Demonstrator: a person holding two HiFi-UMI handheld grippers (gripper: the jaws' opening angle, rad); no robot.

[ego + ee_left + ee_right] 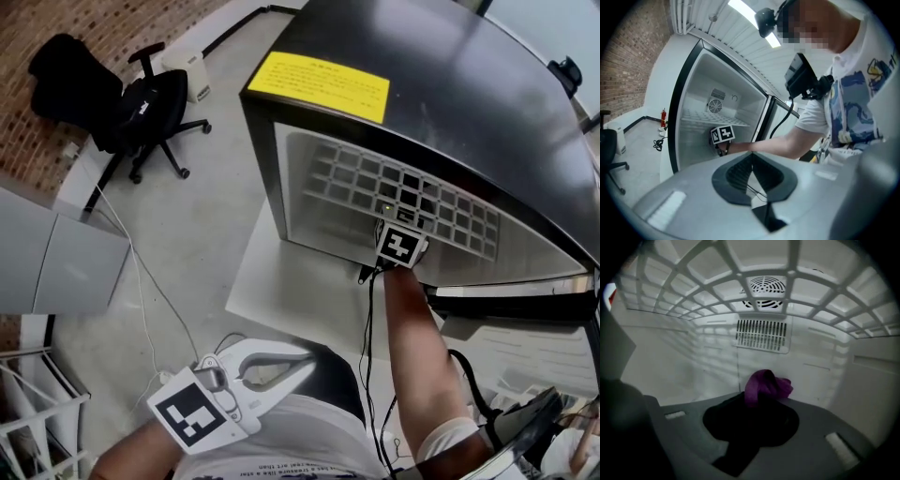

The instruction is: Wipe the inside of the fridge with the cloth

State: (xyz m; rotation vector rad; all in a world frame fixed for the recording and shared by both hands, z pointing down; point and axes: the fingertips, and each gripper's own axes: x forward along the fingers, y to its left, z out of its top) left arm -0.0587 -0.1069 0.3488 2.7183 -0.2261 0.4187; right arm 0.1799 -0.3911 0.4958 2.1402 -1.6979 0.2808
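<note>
Pinching purple cloth at tips: right hand-held gripper, inside fridge; left hand-held gripper closed.

Pale grey concrete floor spreads below me. At ten o'clock a black office chair stands before a red brick wall. A grey cabinet sits at nine. Strip lights glow on the white ceiling.

Right tongs are clamped on a bunched-up purple cloth inside the fridge. White grid shelf sits overhead. The back wall has a slotted vent below a round fan grille.
</note>
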